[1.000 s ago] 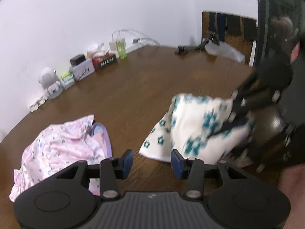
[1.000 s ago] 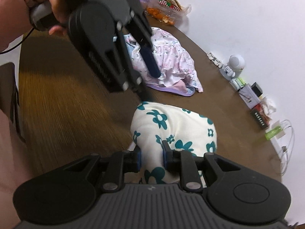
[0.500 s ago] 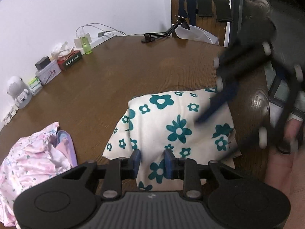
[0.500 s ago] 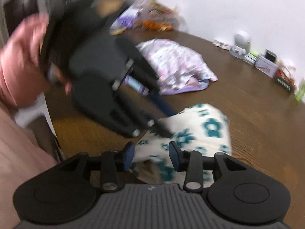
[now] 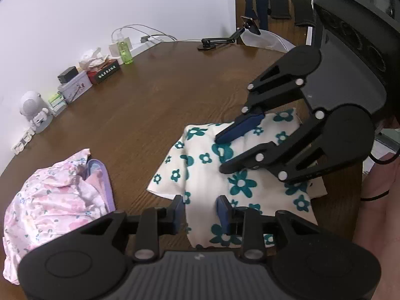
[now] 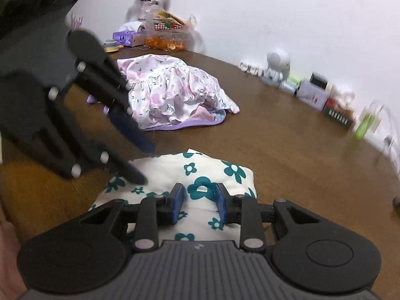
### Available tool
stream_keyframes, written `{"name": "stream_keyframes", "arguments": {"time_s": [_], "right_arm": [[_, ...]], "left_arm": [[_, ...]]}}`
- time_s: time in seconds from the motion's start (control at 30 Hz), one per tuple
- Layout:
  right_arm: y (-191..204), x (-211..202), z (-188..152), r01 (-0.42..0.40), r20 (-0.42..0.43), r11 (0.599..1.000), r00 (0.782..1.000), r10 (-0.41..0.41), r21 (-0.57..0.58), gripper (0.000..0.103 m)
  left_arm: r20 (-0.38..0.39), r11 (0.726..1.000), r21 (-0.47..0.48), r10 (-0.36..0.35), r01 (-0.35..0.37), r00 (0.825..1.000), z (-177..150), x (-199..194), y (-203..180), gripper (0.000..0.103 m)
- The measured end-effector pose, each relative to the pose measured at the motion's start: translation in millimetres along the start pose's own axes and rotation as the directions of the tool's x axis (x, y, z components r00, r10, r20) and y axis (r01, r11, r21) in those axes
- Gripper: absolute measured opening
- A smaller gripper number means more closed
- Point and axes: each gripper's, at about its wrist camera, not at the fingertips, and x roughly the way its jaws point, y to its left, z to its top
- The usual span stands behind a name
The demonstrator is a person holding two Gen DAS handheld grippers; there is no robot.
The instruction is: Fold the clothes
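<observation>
- The cream cloth with teal flowers [image 5: 212, 175] lies on the brown tabletop [image 5: 150, 105], directly under and between both pairs of fingers; its near edge is cut off behind the left gripper [image 5: 200, 211] body.
- In the left wrist view, cloth shows in the narrow gap between the blue pads, but whether the pads press on it cannot be told; the fingers stand narrowly apart.
- The right gripper [image 6: 200, 201] also has a narrow gap with flowered fabric showing in it; its fingers are closing, and contact between the pads and the cloth is hard to judge.
- Seen from the left wrist, the right gripper [image 5: 225, 153] reaches in from the right, angled down, both finger tips over the cloth's far half; one tip appears to rest on the fabric.
- Seen from the right wrist, the left gripper [image 6: 142, 161] is blurred, coming in from the upper left with its tips at the cloth's far left corner.
- A pink floral garment [image 5: 55, 200] with a lilac edge lies crumpled to the left of the left fingers, well apart from the cloth; its lower part is cut off by the gripper body.
- Bits of a hand [image 5: 382, 200] show at the right edge, mostly out of frame.
- Small boxes, a green bottle [image 5: 125, 50] and a white figurine [image 5: 33, 108] line the far tabletop edge; their details are too small to read.
</observation>
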Motion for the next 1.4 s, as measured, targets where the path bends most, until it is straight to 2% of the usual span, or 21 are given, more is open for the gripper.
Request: {"name": "stream_keyframes", "arguments": {"time_s": [0.13,0.23,0.4,0.53,0.67,0.73,0.77,0.8,0.83,0.9,1.0,1.1,1.2,1.23,1.4], "right_arm": [[-12.6,-24.1,9.3,-0.035,0.027,0.997,0.999,0.033,0.061,0.03],[-17.7,-50.0,13.0,-0.048,0.048,0.998,0.998,0.046,0.051,0.036],[-15.9,-30.1,-7.6,-0.062,-0.079,0.997,0.995,0.066,0.055,0.037],[-5.7,-24.3,-17.0,-0.029,-0.057,0.999,0.998,0.031,0.036,0.037],[-13.2,-36.8,-12.9,-0.044,-0.026,0.997,0.999,0.045,0.065,0.039],[-21.0,-53.2,-10.7,-0.043,0.011,0.992,0.999,0.042,0.117,0.047],[-26.5,-62.1,-11.2,-0.04,0.028,0.987,0.999,0.036,0.155,0.06],[-33.7,-70.3,-12.7,-0.041,0.037,0.976,0.999,0.034,0.214,0.079],[-40.9,-78.5,-14.3,-0.043,0.046,0.961,0.998,0.031,0.272,0.086],[-55.5,-91.3,-18.8,-0.047,0.041,0.92,0.999,0.033,0.39,0.094],[-76.9,-96.7,-31.5,-0.054,0.001,0.81,0.998,0.065,0.584,0.102],[-92.3,-88.0,-48.4,-0.073,-0.041,0.651,0.986,0.159,0.756,0.102],[-90.3,-75.8,-58.6,-0.057,-0.07,0.562,0.977,0.201,0.825,0.102],[-89.0,-72.0,-61.7,-0.051,-0.078,0.536,0.974,0.214,0.842,0.102],[-76.5,-57.1,-67.6,-0.057,-0.067,0.484,0.97,0.235,0.873,0.102]], "left_arm": [[0.013,1.0,0.0,0.007,-0.007,1.0,-2.1,-5.0,-1.5,0.03],[0.02,1.0,0.004,0.011,-0.011,1.0,-3.0,-8.2,-2.8,0.03],[0.027,1.0,0.004,0.013,-0.013,1.0,-3.0,-9.2,-4.8,0.03],[0.029,1.0,0.012,0.019,-0.02,0.999,-0.9,-11.9,-9.8,0.03],[0.043,1.0,0.013,0.028,-0.028,0.999,4.4,-15.9,-11.3,0.03],[0.048,0.999,0.012,0.032,-0.033,0.998,7.3,-17.5,-10.5,0.043],[0.051,0.999,0.012,0.035,-0.036,0.998,8.8,-18.3,-9.9,0.05],[0.056,0.999,0.009,0.045,-0.046,0.997,11.2,-19.5,-7.8,0.065],[0.061,0.998,0.006,0.055,-0.055,0.997,13.7,-20.7,-5.4,0.078],[0.079,0.998,-0.016,0.066,-0.064,0.995,21.7,-24.3,2.8,0.089],[0.065,0.997,-0.079,0.025,-0.02,0.998,34.7,-23.9,18.3,0.094],[0.02,0.993,-0.107,-0.045,0.047,0.999,44.2,-14.9,27.6,0.099],[0.001,0.989,-0.123,-0.077,0.077,0.997,48.3,-2.8,35.5,0.099],[-0.003,0.987,-0.133,-0.087,0.085,0.996,49.5,1.4,38.7,0.099],[-0.002,0.966,-0.209,-0.153,0.149,0.988,51.2,29.9,59.6,0.099]]}}
